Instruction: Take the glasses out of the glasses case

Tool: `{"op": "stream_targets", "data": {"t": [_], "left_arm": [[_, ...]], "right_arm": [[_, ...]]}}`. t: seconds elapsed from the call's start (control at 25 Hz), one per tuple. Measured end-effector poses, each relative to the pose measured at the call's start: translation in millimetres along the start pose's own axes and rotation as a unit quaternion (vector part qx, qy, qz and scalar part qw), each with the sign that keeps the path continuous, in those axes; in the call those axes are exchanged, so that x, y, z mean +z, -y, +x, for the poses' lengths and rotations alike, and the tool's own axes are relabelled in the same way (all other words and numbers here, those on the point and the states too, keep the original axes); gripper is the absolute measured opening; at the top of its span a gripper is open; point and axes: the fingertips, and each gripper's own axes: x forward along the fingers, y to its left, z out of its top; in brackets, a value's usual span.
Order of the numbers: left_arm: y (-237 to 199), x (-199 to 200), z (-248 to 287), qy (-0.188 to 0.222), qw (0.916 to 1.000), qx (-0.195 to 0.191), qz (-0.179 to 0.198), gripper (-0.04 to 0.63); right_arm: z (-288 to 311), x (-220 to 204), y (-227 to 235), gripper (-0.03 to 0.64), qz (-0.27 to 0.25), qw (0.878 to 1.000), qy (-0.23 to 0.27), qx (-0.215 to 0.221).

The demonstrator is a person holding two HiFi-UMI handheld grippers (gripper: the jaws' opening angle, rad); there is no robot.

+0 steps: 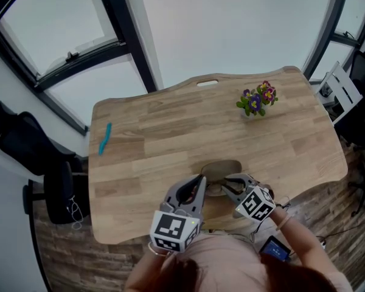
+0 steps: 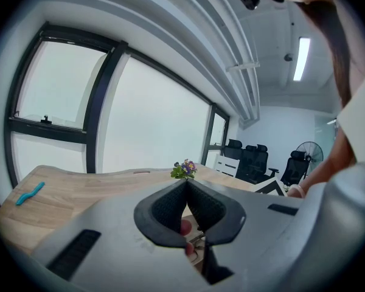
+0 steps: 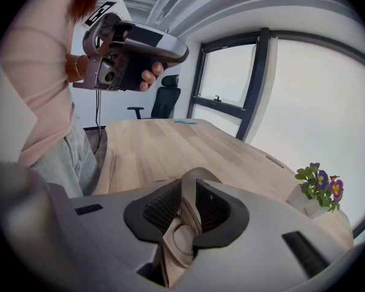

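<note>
Brown glasses case [image 1: 222,166] at near edge of table [image 1: 170,132], long axis running left to right; flap lifted; a lens ring of the glasses [image 1: 214,189] shows inside, their heading unclear. Right gripper [image 3: 190,193] jaws clamped on the case's tan flap; left gripper [image 2: 186,187] held above, jaws together at tips, nothing gripped. Flower pot [image 1: 257,100] far right, blue strip [image 1: 104,138] far left, both well apart from case.
</note>
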Motion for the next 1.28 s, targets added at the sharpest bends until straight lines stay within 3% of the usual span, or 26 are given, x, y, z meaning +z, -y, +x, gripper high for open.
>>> {"op": "stream_targets", "data": {"t": [0.64, 1.28], "left_arm": [[-13, -12, 8, -0.016, 0.9999, 0.001, -0.001, 0.001], [-27, -12, 9, -0.018, 0.9996, 0.008, -0.018, 0.001]], "right_arm": [[37, -32, -3, 0.060, -0.058, 0.995, -0.073, 0.046], [59, -59, -2, 0.066, -0.095, 0.980, -0.150, 0.087]]}}
